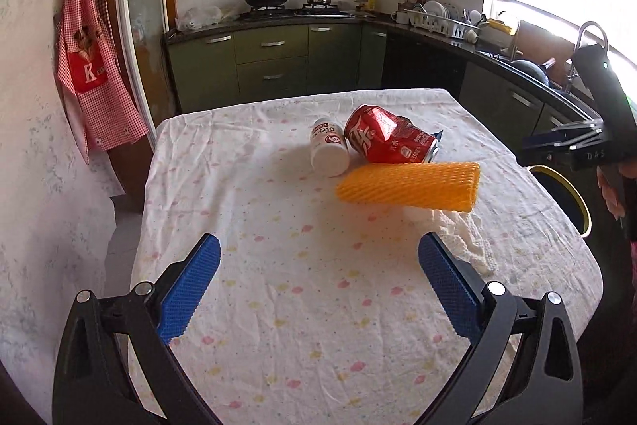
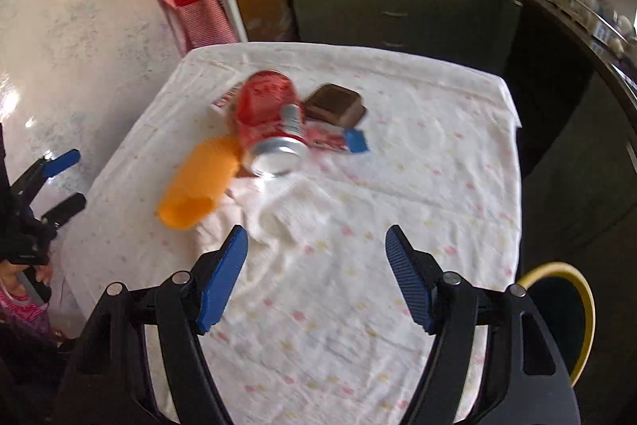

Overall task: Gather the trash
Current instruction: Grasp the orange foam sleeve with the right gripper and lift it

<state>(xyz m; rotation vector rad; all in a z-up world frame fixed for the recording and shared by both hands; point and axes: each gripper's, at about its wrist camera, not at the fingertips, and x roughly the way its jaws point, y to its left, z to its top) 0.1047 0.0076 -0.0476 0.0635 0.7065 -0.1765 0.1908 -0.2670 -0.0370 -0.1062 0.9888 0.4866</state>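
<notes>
Lying on its side, the red can [image 1: 388, 140] points its top toward the bin [image 1: 573, 200].

Bare tablecloth [image 1: 302, 305] lies open near both cameras (far half crowded: red can [image 1: 388, 140], orange foam sleeve [image 1: 410, 186]).

left wrist: near edge, looking down over surface [image 1: 302, 305] | right wrist: steeper, right side | shared: red can [image 1: 388, 140] [image 2: 270, 118]

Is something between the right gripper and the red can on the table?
Partly. A crumpled white tissue lies on the cloth between the open right gripper and the red can. The orange foam net lies beside that path.
</notes>
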